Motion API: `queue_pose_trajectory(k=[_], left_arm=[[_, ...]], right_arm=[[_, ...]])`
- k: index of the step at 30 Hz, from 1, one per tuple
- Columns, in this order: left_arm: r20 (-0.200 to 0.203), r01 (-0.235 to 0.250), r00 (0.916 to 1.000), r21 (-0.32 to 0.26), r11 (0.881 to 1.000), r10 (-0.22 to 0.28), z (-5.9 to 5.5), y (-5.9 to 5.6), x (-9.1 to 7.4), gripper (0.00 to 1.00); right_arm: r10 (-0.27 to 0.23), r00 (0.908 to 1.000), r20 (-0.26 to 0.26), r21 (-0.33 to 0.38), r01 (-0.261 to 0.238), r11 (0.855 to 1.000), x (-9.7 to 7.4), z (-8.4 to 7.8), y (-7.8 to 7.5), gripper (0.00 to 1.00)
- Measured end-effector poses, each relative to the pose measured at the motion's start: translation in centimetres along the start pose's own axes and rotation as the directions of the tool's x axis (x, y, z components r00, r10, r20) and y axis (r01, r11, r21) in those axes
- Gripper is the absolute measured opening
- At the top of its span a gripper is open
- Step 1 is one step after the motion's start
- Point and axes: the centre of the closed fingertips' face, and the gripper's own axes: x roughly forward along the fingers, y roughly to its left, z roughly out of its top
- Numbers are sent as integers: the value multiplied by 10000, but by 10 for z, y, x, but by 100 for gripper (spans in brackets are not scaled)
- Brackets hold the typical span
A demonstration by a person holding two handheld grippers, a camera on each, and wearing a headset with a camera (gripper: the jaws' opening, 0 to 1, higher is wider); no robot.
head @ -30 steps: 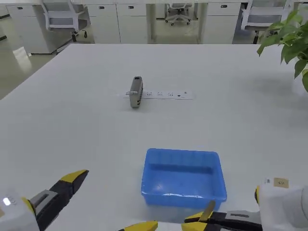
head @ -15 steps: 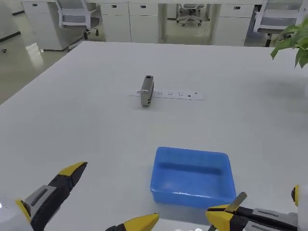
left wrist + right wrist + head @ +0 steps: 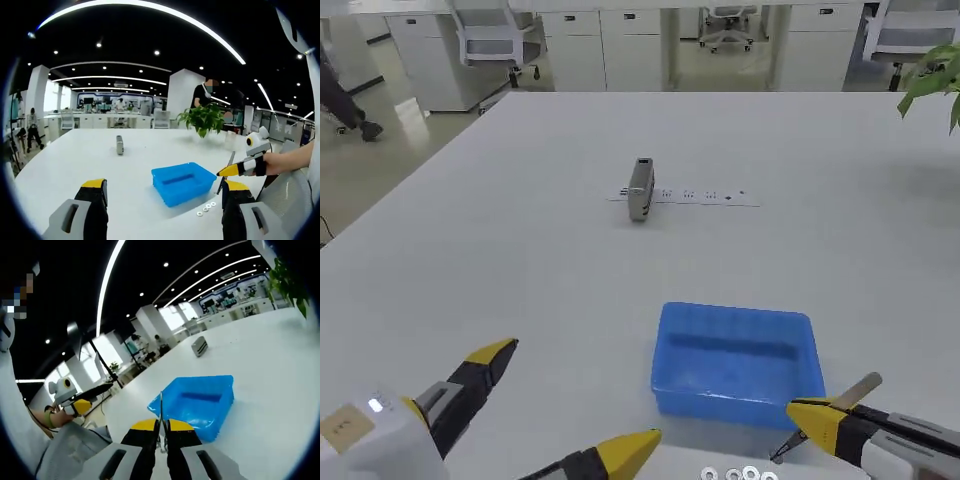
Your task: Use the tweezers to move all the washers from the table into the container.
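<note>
Head view: small silver metal washers (image 3: 735, 473) lie on the white tabletop (image 3: 520, 250), just in front of the blue rectangular plastic container (image 3: 735, 312)
The camera has shifted since a second ago, bringing them into sight; thin metal tweezers (image 3: 783, 450), clenched in the right hand-held gripper (image 3: 807, 420), point down near them; the left hand-held gripper (image 3: 572, 395) gapes, released; picking looks about to start.

1. The washers (image 3: 735, 473) are cut by the head view's bottom edge; their number cannot be told.
2. The right gripper (image 3: 812, 413) runs off that view's lower right corner.
3. The tweezers (image 3: 161, 412) show edge-on in the right gripper view; their tips cannot be made out.
4. Marks on the white strip (image 3: 705, 196) are too small to read.
</note>
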Motion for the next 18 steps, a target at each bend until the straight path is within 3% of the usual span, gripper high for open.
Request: queue_pose_trajectory(k=[10,18], left_arm=[[-239,95,9997,-17,10000,-96,-5,1,0,97],[-378,231,9990,14,9997,-230,-8,-2,1,96]], right_arm=[[73,9999,113,235,-76,9997,6,1,3,3],[-118,9985,542,405,96,9991,-1,9,0,3]])
